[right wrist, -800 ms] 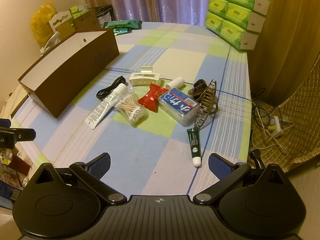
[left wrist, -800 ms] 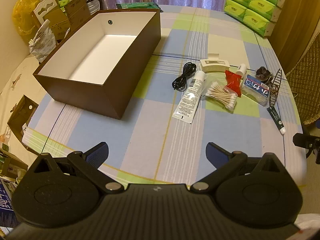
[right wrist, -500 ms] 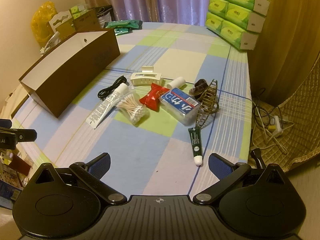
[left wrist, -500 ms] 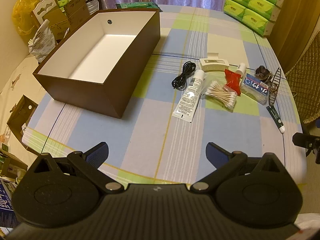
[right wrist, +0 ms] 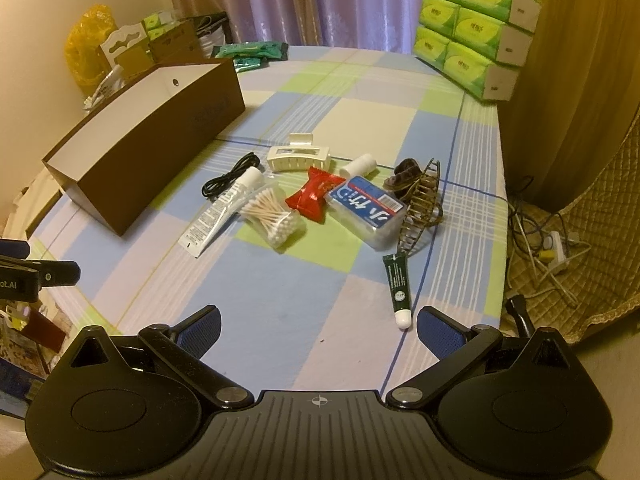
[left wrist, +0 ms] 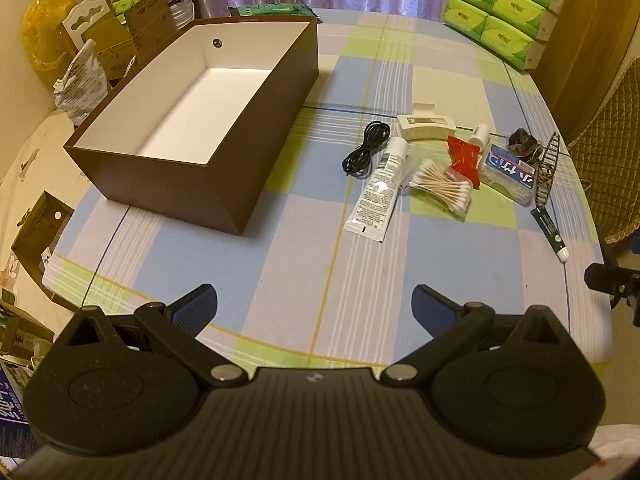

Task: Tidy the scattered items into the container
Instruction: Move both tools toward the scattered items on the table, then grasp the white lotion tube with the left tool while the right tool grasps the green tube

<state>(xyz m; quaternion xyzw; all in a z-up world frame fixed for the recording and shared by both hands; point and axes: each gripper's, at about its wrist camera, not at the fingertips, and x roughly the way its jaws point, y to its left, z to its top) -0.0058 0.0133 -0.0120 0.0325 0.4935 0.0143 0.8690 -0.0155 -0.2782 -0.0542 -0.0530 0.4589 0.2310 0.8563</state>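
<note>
Brown box (left wrist: 276,120) (white inside, nothing seen in it) is set on the checked tablecloth (left wrist: 304,248), to the left of the clutter. Items are found in one cluster, well apart from box:
- black cable (left wrist: 366,150), coiled, nearest the box
- white tube (left wrist: 378,192), lying flat, cap end beside cable
- cotton swabs (left wrist: 442,188) in clear bag, touching tube
- cream hair clip (left wrist: 424,124), behind tube cap
- red packet (left wrist: 464,158), betw. swabs and clear case w/ blue label (right wrist: 366,208)
- small white bottle (right wrist: 360,166)
- brown claw clip (right wrist: 420,208), on edge, beside case
- dark scrunchie (right wrist: 404,176) (partly hidden)
- green tube (right wrist: 398,288), nearest right gripper

Left gripper (left wrist: 314,306) and right gripper (right wrist: 318,326) are both held above the table's near edge, fingers spread wide, nothing betw. them.
</note>
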